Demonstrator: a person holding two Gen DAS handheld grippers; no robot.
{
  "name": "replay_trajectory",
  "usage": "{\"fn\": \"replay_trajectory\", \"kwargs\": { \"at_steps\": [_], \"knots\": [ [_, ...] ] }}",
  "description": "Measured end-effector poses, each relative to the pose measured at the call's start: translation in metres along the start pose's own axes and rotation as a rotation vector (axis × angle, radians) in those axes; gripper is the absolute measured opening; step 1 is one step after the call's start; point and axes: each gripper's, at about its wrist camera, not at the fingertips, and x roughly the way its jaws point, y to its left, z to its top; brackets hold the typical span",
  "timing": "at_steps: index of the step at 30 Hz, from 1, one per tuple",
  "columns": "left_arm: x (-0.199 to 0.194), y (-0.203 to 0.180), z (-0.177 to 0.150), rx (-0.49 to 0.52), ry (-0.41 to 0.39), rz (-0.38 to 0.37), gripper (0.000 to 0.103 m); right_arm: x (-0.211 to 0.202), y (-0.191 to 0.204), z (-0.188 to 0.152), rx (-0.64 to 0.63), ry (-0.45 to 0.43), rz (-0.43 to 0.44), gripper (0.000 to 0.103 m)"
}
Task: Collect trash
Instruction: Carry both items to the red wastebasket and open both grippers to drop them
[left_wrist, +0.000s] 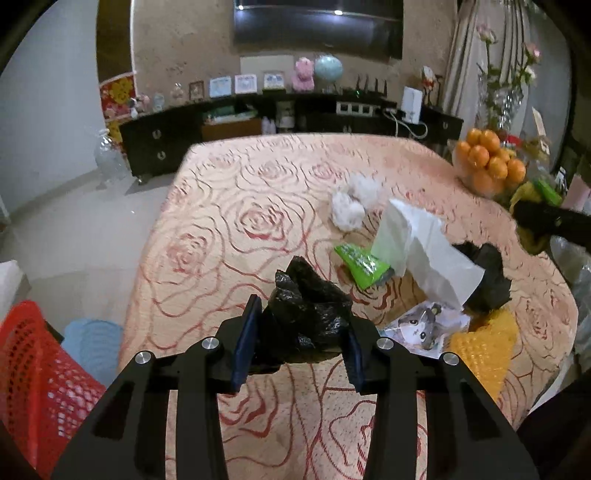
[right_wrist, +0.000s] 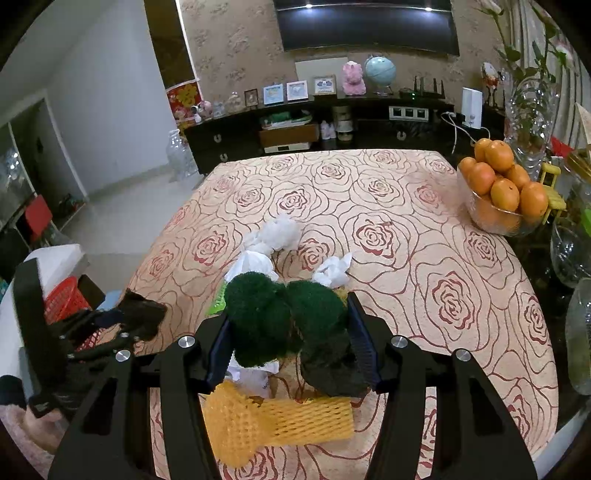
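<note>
My left gripper (left_wrist: 301, 338) is shut on a crumpled black plastic bag (left_wrist: 306, 310) and holds it above the rose-patterned table (left_wrist: 229, 229). My right gripper (right_wrist: 291, 345) is shut on a dark green scouring pad (right_wrist: 280, 317) bunched with a black scrap (right_wrist: 332, 365), over the trash pile. The pile holds white tissue balls (left_wrist: 352, 203), a green wrapper (left_wrist: 364, 264), a white paper bag (left_wrist: 424, 251), a cat-print paper (left_wrist: 421, 326) and yellow foam netting (right_wrist: 277, 421). The red basket (left_wrist: 33, 373) stands off the table's left edge.
A glass bowl of oranges (right_wrist: 502, 192) stands at the table's right edge, with glass vases (right_wrist: 532, 118) and glassware (right_wrist: 572, 251) beside it. A dark sideboard (right_wrist: 332, 129) runs along the far wall. A blue stool (left_wrist: 92, 343) stands by the basket.
</note>
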Motion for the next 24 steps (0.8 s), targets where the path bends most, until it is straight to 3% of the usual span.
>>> {"fn": "replay_trajectory", "kwargs": {
  "at_steps": [10, 16, 24],
  "knots": [
    [-0.074, 0.024, 0.016, -0.036, -0.117, 0.109, 0.039, 0.002, 0.024, 0.006, -0.038, -0.012, 0.023, 0.054],
    [-0.114, 0.056, 0.020, -0.085, -0.139, 0.195, 0.039, 0.001, 0.047, 0.010, -0.075, -0.030, 0.049, 0.054],
    [-0.151, 0.102, -0.001, -0.086, -0.164, 0.418, 0.039, 0.007, 0.073, 0.012, -0.108, -0.031, 0.064, 0.054]
  ]
}}
